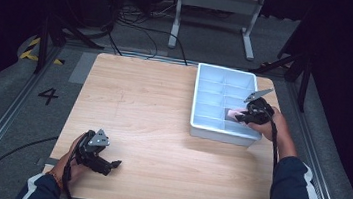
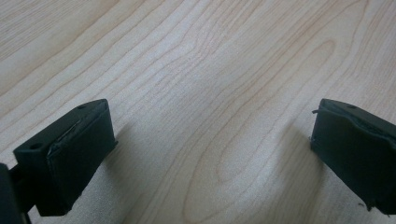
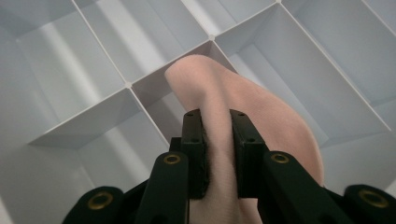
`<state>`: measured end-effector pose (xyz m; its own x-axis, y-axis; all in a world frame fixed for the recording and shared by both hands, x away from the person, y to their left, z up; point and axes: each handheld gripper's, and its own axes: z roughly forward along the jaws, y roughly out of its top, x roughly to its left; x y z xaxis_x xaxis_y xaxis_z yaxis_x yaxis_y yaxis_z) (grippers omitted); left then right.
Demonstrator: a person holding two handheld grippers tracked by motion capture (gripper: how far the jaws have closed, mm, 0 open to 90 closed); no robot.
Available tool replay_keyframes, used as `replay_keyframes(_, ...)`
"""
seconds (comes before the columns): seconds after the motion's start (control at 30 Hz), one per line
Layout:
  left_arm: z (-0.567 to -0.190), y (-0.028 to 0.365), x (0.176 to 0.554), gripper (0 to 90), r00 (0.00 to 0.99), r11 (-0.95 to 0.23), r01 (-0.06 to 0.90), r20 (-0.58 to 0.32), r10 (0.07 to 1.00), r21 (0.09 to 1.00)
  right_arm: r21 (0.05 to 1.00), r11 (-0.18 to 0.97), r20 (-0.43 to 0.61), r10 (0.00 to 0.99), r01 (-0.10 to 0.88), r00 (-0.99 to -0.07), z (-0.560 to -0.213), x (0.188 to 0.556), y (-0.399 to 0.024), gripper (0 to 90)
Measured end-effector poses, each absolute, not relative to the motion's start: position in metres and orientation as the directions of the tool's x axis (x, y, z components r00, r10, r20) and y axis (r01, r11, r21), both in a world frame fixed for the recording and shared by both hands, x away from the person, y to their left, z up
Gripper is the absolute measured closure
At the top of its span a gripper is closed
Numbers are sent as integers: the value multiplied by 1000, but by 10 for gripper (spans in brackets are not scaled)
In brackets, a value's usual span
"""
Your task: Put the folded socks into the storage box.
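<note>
Over the near right part of the white divided tray (image 1: 200, 127), the right gripper (image 1: 237, 117) is clenched on a soft pale pink cloth (image 3: 243, 107), jaws pinching a fold of it in the right gripper view, pads pressed into the fabric. Cloth bulges up ahead of the jaws and hangs out to their right side, above a divider crossing of the tray; whether it touches the tray floor can't be told. Tray compartments around the gripper look bare, white walls on every side. Left gripper (image 1: 116, 164) sits low at the near left corner of the wooden counter (image 1: 153, 107), well apart from the tray, released, jaws spread wide with nothing between them; in the left gripper view bare wood grain lies right under them (image 2: 210, 140). Person's hands hold both, dark sleeves with a white stripe.
</note>
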<state>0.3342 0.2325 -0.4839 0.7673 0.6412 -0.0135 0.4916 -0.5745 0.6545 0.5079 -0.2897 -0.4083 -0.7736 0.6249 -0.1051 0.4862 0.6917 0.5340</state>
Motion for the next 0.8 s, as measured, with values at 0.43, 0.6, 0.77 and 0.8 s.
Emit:
replay_keyframes(0.43, -484, 232, 334, 1, 766, -573, 492, -13, 643, 655, 471, 721, -112, 621, 509, -776, -414, 521, -277, 781)
replay_keyframes(0.6, -484, 233, 334, 2, 767, -577, 489, -8, 641, 655, 445, 735, -103, 609, 511, -787, -416, 522, -273, 780)
replay_keyframes(0.77, -484, 233, 334, 2, 767, -576, 489, -8, 642, 655, 421, 739, -92, 612, 526, -786, -418, 525, -272, 779)
replay_keyframes(0.8, -484, 233, 334, 1, 767, -576, 489, -8, 642, 655, 416, 737, -91, 617, 533, -782, -418, 526, -272, 779)
